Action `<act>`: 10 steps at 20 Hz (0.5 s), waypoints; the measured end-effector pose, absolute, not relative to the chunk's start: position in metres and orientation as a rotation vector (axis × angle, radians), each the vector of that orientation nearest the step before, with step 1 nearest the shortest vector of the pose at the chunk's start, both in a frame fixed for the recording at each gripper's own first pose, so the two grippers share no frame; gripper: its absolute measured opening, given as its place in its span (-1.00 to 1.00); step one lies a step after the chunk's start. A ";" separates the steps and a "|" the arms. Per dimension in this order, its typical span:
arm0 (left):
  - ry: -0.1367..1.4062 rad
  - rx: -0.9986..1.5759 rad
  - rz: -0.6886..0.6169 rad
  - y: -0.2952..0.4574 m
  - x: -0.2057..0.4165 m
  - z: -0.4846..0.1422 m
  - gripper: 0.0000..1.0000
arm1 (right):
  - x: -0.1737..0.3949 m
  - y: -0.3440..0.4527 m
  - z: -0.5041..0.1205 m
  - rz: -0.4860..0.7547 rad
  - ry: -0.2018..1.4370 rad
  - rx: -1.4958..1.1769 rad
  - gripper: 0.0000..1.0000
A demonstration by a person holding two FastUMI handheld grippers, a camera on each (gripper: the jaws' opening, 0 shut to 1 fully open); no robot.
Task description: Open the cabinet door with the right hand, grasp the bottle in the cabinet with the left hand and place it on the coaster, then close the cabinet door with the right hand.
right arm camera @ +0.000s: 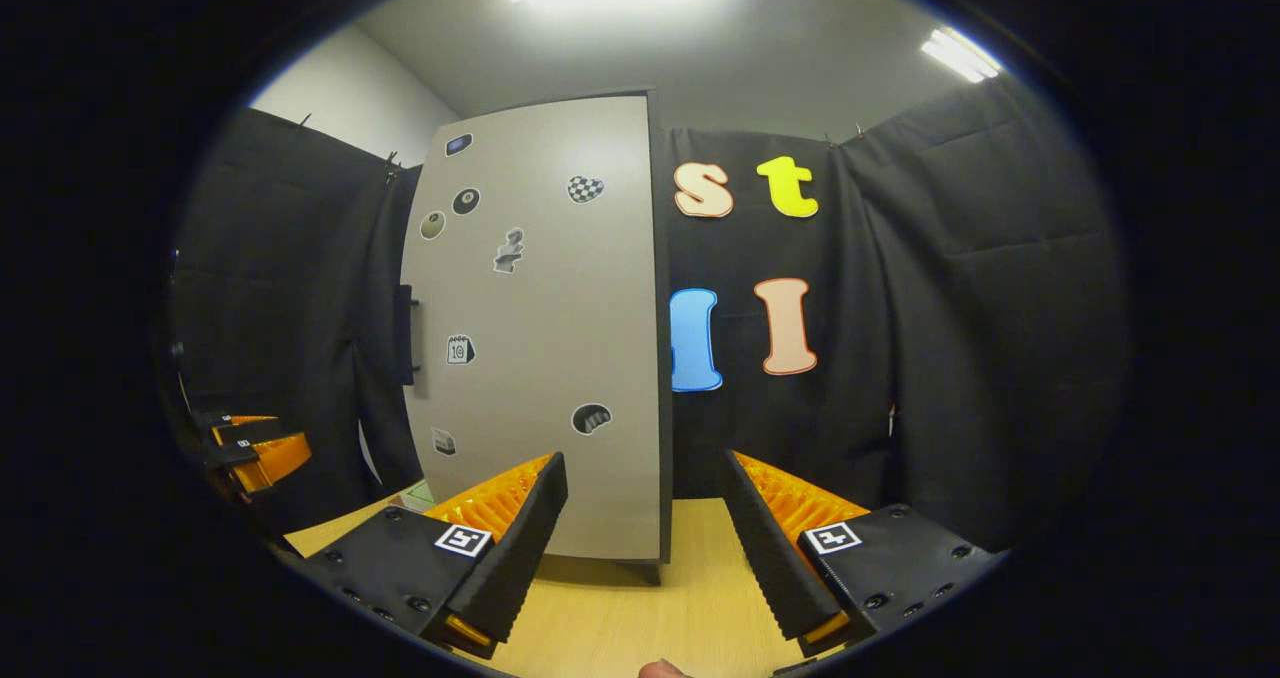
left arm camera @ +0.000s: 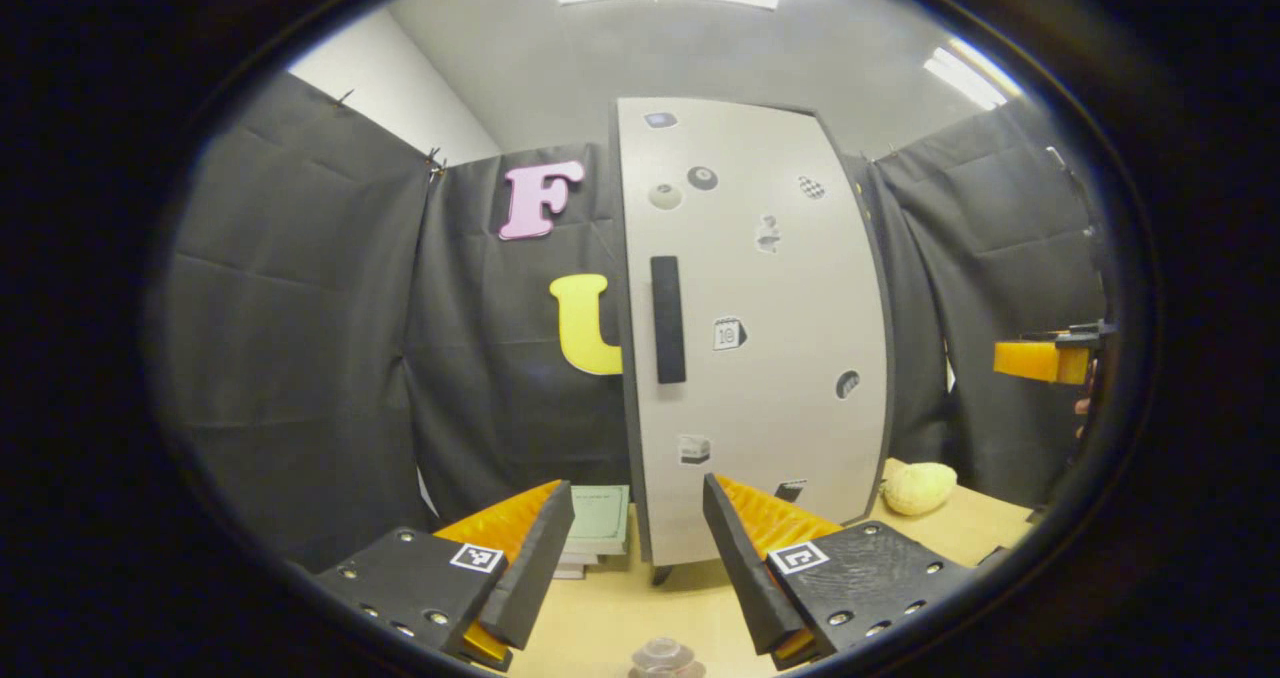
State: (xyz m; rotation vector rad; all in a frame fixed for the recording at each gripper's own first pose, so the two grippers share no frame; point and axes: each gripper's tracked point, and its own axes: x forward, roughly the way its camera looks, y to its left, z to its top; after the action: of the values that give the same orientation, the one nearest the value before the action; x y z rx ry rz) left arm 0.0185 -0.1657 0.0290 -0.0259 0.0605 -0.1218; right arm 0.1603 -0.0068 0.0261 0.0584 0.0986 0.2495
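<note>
I face a tall grey cabinet (right arm camera: 540, 338) standing on a wooden bench (right arm camera: 620, 618), its door shut. The bottle is out of sight, presumably inside behind the door. In the right gripper view, my right tool (right arm camera: 645, 528) hangs empty with its fingers spread wide apart, aimed at the cabinet's right edge. The dark vertical handle (left arm camera: 668, 320) sits on the door's left side, seen edge-on from the right tool.

In the left gripper view, my left tool (left arm camera: 635, 548) is also wide apart and empty, pointing at the door's lower part. A small clear object (left arm camera: 665, 656), possibly the coaster, lies on the bench just below it.

To open well, I judge I should swing the right tool leftward, straddle the handle squarely, close firmly, then pull in an arc while keeping the left tool clear of the door's sweep.
</note>
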 end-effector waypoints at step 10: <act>0.069 -0.037 -0.099 -0.175 -0.041 0.026 0.61 | 0.128 -0.038 0.011 0.231 0.087 0.036 0.96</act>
State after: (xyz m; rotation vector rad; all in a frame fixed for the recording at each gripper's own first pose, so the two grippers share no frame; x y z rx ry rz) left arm -0.0411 -0.1752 0.0258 -0.0372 0.0695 -0.0990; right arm 0.1277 -0.0378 0.0108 0.0357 0.0871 0.2308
